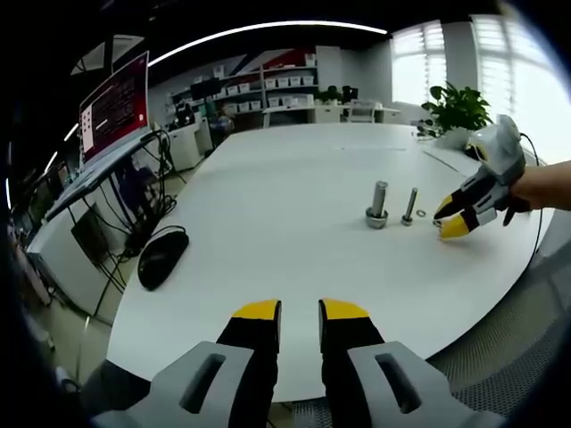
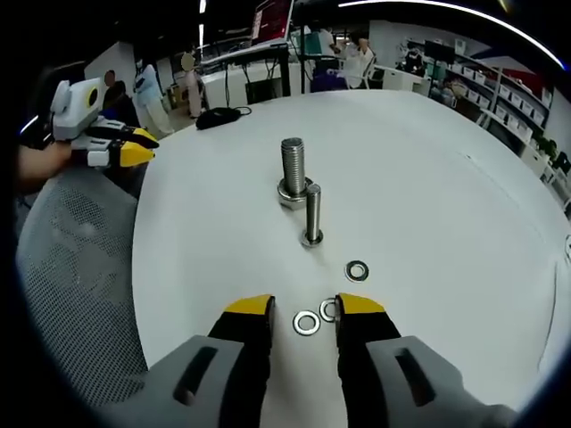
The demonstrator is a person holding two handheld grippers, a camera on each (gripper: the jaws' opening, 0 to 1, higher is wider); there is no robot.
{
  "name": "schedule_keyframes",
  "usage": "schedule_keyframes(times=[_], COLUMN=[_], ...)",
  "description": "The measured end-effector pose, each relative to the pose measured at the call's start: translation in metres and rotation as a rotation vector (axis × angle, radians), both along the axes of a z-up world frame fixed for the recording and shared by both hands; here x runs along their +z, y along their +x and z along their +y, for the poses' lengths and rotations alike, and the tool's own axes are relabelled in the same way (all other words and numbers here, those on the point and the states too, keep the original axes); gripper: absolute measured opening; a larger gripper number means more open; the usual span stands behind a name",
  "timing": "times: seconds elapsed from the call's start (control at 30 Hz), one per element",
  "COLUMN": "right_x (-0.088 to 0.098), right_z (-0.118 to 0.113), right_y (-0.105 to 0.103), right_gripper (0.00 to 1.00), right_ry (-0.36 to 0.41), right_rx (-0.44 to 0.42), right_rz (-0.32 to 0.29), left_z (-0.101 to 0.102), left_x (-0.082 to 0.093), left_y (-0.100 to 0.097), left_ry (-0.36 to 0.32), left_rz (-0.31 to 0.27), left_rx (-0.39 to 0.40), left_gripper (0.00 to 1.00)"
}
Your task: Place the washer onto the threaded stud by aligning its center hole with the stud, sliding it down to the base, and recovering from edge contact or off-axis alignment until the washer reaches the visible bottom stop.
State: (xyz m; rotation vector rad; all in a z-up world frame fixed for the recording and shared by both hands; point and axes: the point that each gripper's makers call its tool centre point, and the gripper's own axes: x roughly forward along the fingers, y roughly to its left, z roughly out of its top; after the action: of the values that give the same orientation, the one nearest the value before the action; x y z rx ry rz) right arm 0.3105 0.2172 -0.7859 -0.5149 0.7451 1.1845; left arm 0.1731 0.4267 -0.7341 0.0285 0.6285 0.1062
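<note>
the big round white desk (image 2: 428,178) carries everything here. over by its far edge in the left gripper view there's a black computer mouse (image 1: 161,256), nowhere near the hardware. in the middle stand two upright threaded metal studs: a thick steel stud (image 2: 293,171) with a washer already around its base, and just beside it a thinner steel stud (image 2: 312,215) with nothing on its shaft.

the left tool (image 1: 299,312), grey with yellow tips, hangs over the near edge of the desk with its jaws a little apart and nothing between them. the right tool (image 2: 303,308) is down low at the desk, jaws apart too, not gripping anything.

three small flat silver washers lie loose on the desk: one washer (image 2: 306,323) right between the right tool's tips, a second washer (image 2: 328,309) touching the inner side of one tip, and a third washer (image 2: 357,270) near the thin stud.
</note>
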Motion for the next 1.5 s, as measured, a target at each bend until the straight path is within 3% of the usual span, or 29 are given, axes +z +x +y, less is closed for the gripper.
schedule_keyframes(times=[0.5, 0.73, 1.5], right_x=[-0.0084, -0.0095, -0.0094], right_z=[-0.0100, -0.0087, -0.0085], right_y=[-0.0053, -0.0052, -0.0032], right_gripper=[0.20, 0.19, 0.13], right_ry=[-0.055, -0.088, -0.064], right_rx=[0.023, 0.085, 0.069], right_rz=[0.036, -0.011, 0.001], left_z=[0.0018, 0.0025, 0.0020], left_x=[0.0011, 0.0016, 0.0012], left_y=[-0.0007, -0.0007, -0.0007], left_ry=[-0.002, -0.007, -0.007], left_rz=[-0.004, -0.010, -0.008], left_rx=[0.013, 0.019, 0.018], left_gripper=[0.14, 0.14, 0.14])
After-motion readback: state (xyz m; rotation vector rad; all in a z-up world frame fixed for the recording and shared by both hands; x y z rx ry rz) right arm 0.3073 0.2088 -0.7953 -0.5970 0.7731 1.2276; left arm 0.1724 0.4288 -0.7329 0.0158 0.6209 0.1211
